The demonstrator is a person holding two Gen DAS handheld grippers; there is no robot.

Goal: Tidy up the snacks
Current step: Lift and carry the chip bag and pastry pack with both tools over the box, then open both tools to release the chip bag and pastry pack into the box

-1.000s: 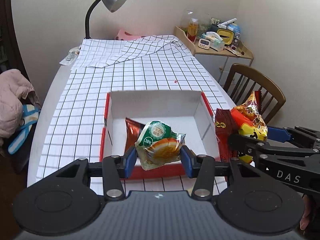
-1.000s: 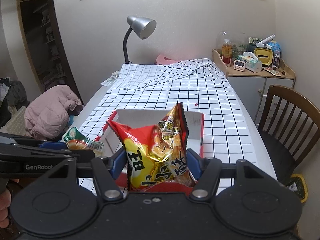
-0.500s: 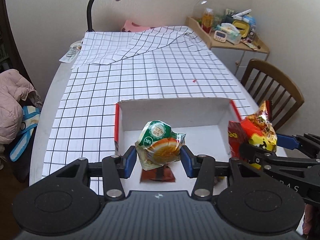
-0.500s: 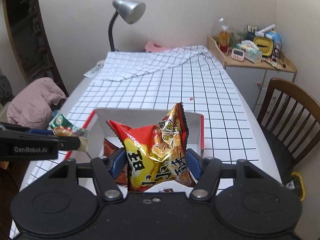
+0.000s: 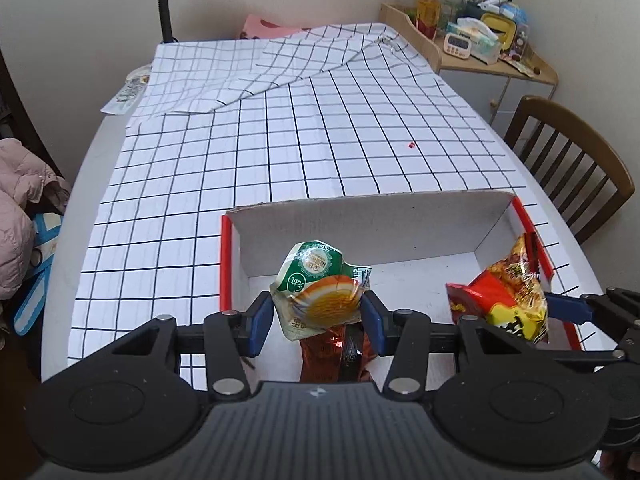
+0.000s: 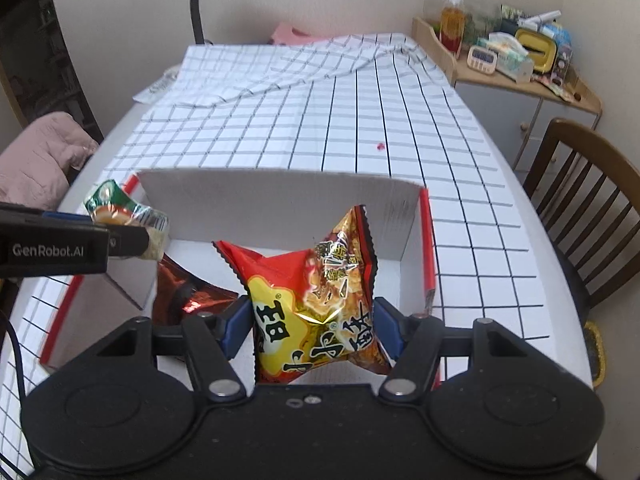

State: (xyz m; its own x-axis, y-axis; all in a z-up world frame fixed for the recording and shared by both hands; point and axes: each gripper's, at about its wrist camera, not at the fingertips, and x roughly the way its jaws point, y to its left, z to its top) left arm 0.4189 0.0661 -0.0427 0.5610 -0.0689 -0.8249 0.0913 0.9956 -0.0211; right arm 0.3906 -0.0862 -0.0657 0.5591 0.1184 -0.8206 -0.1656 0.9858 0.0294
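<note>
My left gripper is shut on a green and white pastry packet with an orange bun picture, held over the left half of the white cardboard box with red edges. My right gripper is shut on a red and yellow snack bag, held over the right half of the same box. A dark red foil packet lies on the box floor under the pastry packet; the right wrist view shows the foil packet at the left. Each gripper shows in the other's view, the left gripper and the right gripper.
The box stands on a table with a black-grid white cloth, folded back at the far end. A wooden chair stands at the right edge. A cluttered side cabinet is at the far right, a lamp stem at the back, pink clothing left.
Both grippers have moved forward and down with their packets, from the box's near edge to over its inside. The foil packet now lies below the left gripper.
</note>
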